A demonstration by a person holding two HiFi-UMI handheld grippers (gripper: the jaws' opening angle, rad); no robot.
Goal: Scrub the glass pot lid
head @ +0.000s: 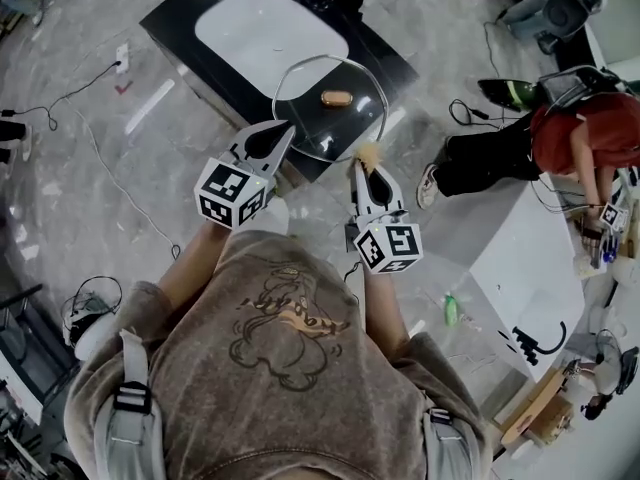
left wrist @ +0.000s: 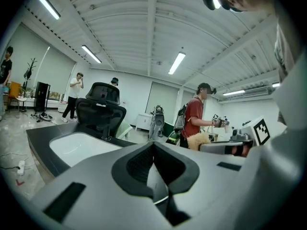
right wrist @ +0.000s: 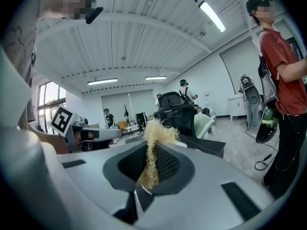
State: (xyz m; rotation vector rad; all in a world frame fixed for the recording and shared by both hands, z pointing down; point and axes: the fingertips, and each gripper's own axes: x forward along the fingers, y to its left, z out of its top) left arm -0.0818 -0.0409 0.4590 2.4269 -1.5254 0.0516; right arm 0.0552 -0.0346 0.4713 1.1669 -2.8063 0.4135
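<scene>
So the left gripper [head: 283, 135] has its jaws clamped tight on the near-left rim of the glass pot lid [head: 330, 108]. It holds the lid up in the air over the near edge of the black table [head: 190, 18], just this side of the white basin [head: 265, 28]. Pinching the rim makes sense to me, since it leaves the whole glass face and the knob free to get at. The right gripper [head: 366, 168] is closed on a fluffy yellowish scrubber [right wrist: 156, 134], with the tuft poking out past the tips so the fibres meet the glass and not the jaws. The tuft sits right at the lid's near-right rim, but I can't tell if it's actually touching. My guess is the scrubbing is about to start.
</scene>
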